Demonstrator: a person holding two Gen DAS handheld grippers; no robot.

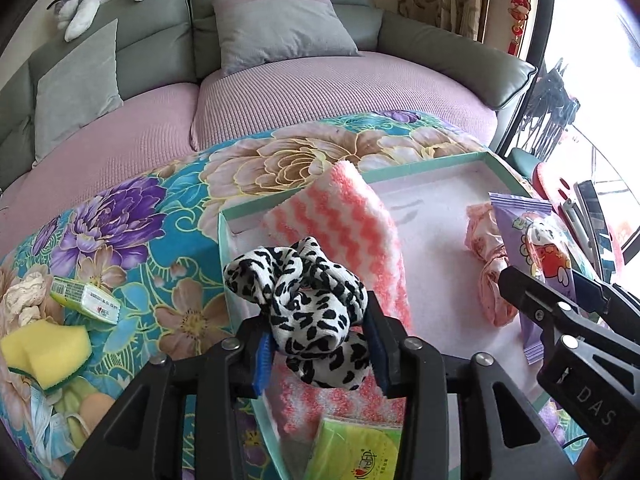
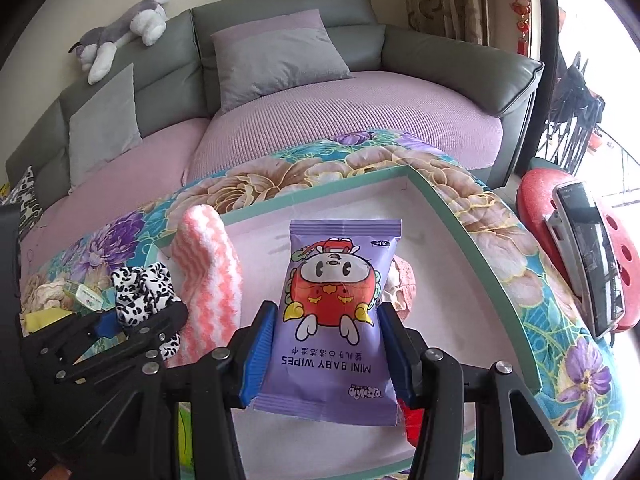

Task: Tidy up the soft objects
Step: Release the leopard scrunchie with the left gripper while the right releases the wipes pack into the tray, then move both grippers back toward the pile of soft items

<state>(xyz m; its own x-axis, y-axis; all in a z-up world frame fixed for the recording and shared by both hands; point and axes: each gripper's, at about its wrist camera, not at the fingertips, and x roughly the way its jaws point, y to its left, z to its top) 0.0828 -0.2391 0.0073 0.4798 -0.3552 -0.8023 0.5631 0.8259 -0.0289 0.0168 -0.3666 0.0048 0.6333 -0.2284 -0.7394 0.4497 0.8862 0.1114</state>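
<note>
- Black-and-white spotted cloth (image 1: 308, 312) sits between the left hand-held gripper (image 1: 320, 354) pads, jaws loosened, above the green-rimmed tray (image 1: 420, 170) beside a pink striped towel (image 1: 352, 232).
- Purple baby wipes packet (image 2: 334, 320) is clamped in the right hand-held gripper (image 2: 328, 350), over the tray (image 2: 460, 216).

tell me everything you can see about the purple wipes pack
The purple wipes pack is a soft, glossy plastic pouch with crimped ends, printed with a cartoon figure in a red round body and the words MINI BABY WIPES, upside down in the right wrist view. It looks sealed and slightly puffed. The right gripper clamps it by its two long sides, its blue pads pressing in. It hangs above the box, near a pink bundle.
</note>
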